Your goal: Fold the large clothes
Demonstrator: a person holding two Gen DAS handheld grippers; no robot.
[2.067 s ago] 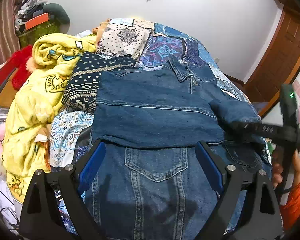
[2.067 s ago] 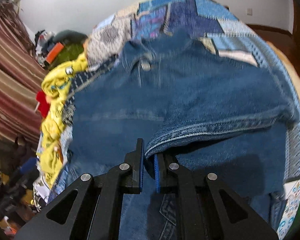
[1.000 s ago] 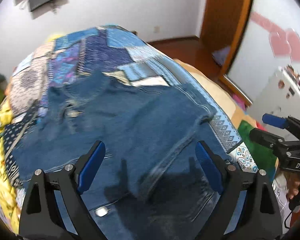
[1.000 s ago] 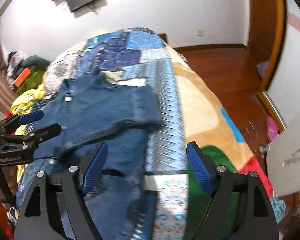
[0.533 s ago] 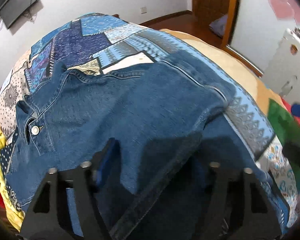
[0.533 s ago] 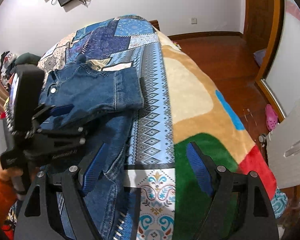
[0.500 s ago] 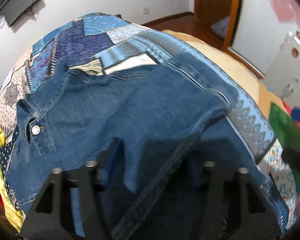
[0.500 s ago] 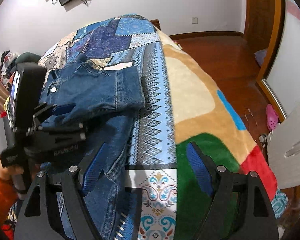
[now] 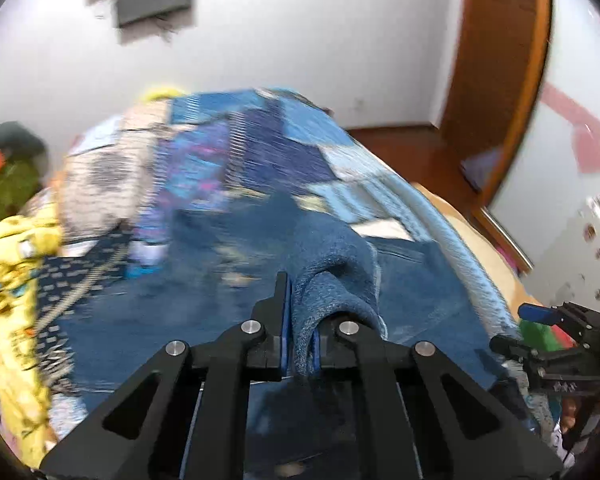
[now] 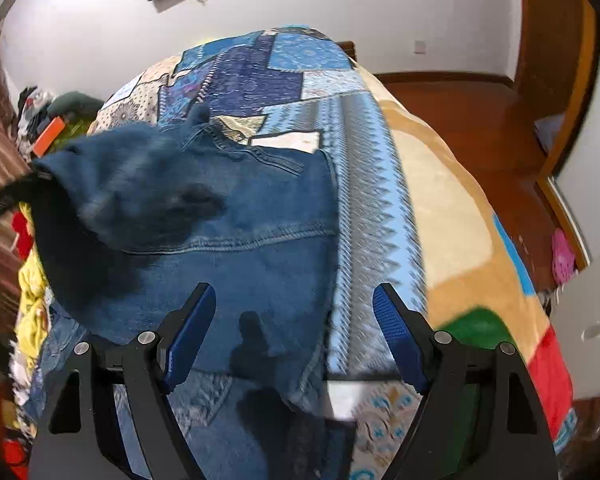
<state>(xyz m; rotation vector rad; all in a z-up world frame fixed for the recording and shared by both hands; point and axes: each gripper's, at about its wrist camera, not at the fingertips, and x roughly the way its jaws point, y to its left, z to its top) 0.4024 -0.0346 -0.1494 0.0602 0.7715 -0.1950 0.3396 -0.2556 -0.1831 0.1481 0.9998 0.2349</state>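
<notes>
A blue denim jacket (image 10: pixel 236 216) lies spread on the bed, on top of a pair of jeans (image 10: pixel 204 412). My left gripper (image 9: pixel 300 300) is shut on a bunched fold of the jacket (image 9: pixel 332 264) and holds it raised above the rest of the cloth. In the right wrist view that lifted fold (image 10: pixel 112 168) rises to the left, with the left gripper (image 10: pixel 4 200) at the frame's edge. My right gripper (image 10: pixel 294 320) stands open above the jacket's lower right edge, with nothing between its pads. It also shows in the left wrist view as the right gripper (image 9: pixel 540 328).
A patchwork quilt (image 10: pixel 260 68) covers the bed, with a tan, green and red blanket (image 10: pixel 440 208) to the right. A yellow blanket (image 9: pixel 16 264) is heaped at the left. A wooden door (image 9: pixel 496 80) and floor lie beyond the bed.
My left gripper has shut on a fold of the denim jacket and lifted it up and to the left. The right gripper stays open and has drifted slightly over the jacket's edge.
</notes>
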